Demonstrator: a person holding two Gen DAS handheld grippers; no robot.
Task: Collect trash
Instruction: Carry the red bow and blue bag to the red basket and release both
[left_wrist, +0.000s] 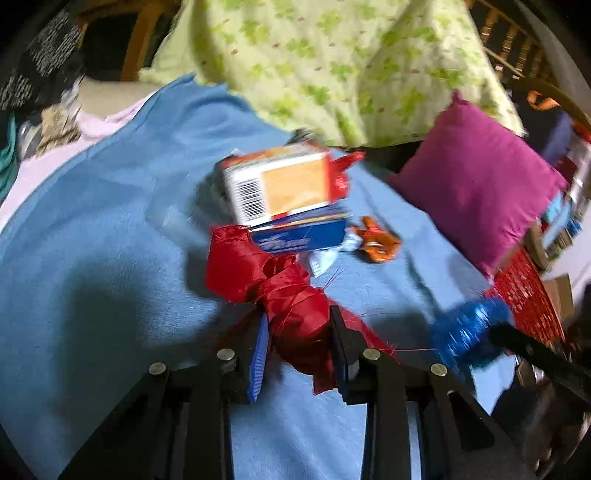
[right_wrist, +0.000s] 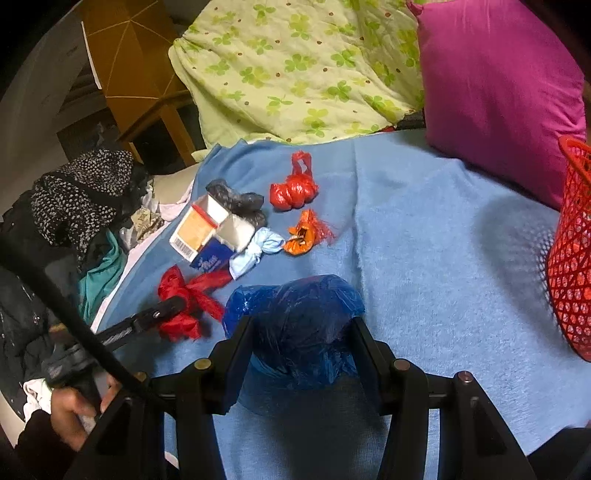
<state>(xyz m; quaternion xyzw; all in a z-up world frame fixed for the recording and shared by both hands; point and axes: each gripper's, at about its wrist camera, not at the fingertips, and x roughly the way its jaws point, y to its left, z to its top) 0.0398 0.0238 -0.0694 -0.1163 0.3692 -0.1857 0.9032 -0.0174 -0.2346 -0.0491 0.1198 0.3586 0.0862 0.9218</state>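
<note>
On the blue blanket (right_wrist: 424, 240) lies a cluster of trash: a white-and-orange carton (right_wrist: 199, 229), a blue box (right_wrist: 212, 256), a grey bag (right_wrist: 236, 201), a light-blue wad (right_wrist: 255, 251), an orange wrapper (right_wrist: 303, 236) and a tied red bag (right_wrist: 293, 190). My left gripper (left_wrist: 299, 321) is shut on a crumpled red plastic bag (left_wrist: 251, 266), which fills the gap between its pads just in front of the carton (left_wrist: 284, 184). My right gripper (right_wrist: 301, 325) is shut on a dark blue plastic bag (right_wrist: 295, 302) nearer to me. The left wrist view shows that blue bag (left_wrist: 469, 328) at the right.
A red mesh basket (right_wrist: 572, 258) stands at the blanket's right edge. Behind it are a magenta pillow (right_wrist: 498, 81) and a green-patterned quilt (right_wrist: 295, 66). Piled clothes (right_wrist: 81, 199) lie off the left edge. A hand (right_wrist: 70, 410) holds the left gripper's handle.
</note>
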